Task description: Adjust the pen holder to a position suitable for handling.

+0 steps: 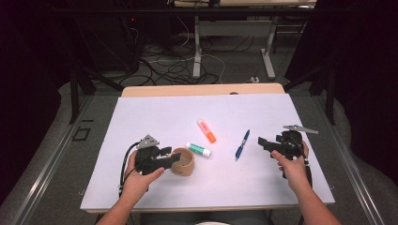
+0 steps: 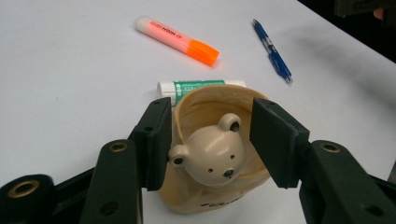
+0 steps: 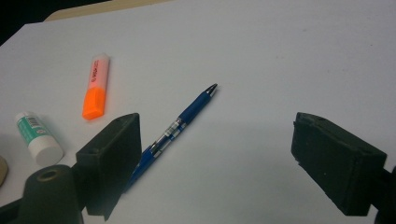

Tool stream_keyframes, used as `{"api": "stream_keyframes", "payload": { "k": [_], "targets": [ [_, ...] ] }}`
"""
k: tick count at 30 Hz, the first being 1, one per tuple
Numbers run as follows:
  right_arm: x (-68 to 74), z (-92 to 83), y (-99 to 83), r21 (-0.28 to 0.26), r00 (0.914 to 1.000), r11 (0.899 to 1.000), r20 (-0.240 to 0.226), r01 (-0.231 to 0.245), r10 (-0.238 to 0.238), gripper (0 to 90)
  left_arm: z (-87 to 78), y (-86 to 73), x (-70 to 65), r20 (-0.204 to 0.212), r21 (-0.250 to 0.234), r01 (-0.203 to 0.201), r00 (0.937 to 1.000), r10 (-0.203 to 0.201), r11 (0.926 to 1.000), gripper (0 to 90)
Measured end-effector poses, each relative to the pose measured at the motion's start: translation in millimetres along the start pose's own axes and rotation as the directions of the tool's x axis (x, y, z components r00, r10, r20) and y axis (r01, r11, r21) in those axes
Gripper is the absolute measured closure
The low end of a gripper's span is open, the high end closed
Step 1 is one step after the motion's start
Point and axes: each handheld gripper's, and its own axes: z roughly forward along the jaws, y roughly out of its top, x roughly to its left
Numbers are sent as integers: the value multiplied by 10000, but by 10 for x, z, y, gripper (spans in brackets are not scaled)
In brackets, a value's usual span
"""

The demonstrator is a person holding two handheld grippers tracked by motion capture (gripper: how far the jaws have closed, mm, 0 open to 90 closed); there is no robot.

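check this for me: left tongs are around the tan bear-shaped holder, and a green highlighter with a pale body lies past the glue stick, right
Nearly. The highlighter is orange with a pale pink body, not green, as the left gripper view shows. The left tongs do flank the tan bear-shaped holder, and the green-labelled white glue stick lies just behind it.

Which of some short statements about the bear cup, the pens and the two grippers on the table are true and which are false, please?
1. The left gripper has its jaws on either side of the bear cup. True.
2. The right gripper holds the blue pen. False: its jaws are open and hold nothing; the pen lies on the table.
3. The orange highlighter stands inside the cup. False: it lies flat on the table.
4. The glue stick lies beside the cup. True.
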Motion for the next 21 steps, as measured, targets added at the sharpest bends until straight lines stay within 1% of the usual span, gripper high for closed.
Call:
{"api": "stream_keyframes", "payload": {
  "k": [2,3,4,5,7,9,10,11,13,14,16,17,19,20,21],
  "targets": [
    [-4,-1,-1,17,10000,10000,-13,3,-3,157,1,-2,3,62,36,-80,9999,80,10000,513],
    [-4,-1,-1,20,10000,10000,-8,4,-4,157,1,3,9,20,61,-275,9996,275,9996,520],
    [-5,-2,-1,25,10000,10000,-6,23,-23,157,1,0,8,-58,83,-388,9992,389,9992,535],
    [0,0,0,9,10000,10000,13,-16,16,157,-2,-2,8,-91,118,-407,9991,408,9991,551],
    [3,-2,1,21,10000,10000,7,-4,4,157,-16,-1,1,-105,201,-325,9994,327,9993,554],
    [-1,-3,1,25,10000,10000,2,23,-23,157,-34,-13,-19,-175,238,-115,9998,119,9997,557],
    [-4,-3,0,33,10000,10000,-9,33,-33,157,-45,-14,-30,-229,336,-17,9997,24,9994,557],
    [-8,2,1,6,10000,10000,22,58,-58,157,-53,-12,-43,-315,378,25,9995,-13,9993,558],
    [-11,7,0,12,10000,10000,12,46,-46,157,-60,-13,-84,-540,425,341,9980,-318,9985,559],
    [-10,10,-1,22,10000,10000,14,49,-49,157,-71,-8,-94,-638,581,451,9971,-414,9973,560],
    [-6,13,-2,35,10000,10000,2,77,-77,157,-72,-1,-133,-911,622,821,9929,-762,9947,561],
    [-4,14,-2,43,9999,9999,-14,119,-119,157,-74,0,-152,-1040,618,1075,9895,-1007,9923,561],
    [5,16,-2,62,9999,9999,-15,125,-125,157,-79,5,-184,-1295,666,1449,9823,-1354,9872,561],
    [9,16,-3,139,9999,9999,-61,104,-103,157,-82,8,-198,-1425,688,1571,9789,-1461,9852,561],
    [14,20,-5,100,9999,9999,-36,102,-102,157,-82,10,-216,-1560,675,1785,9737,-1663,9816,561]
  ]
}}
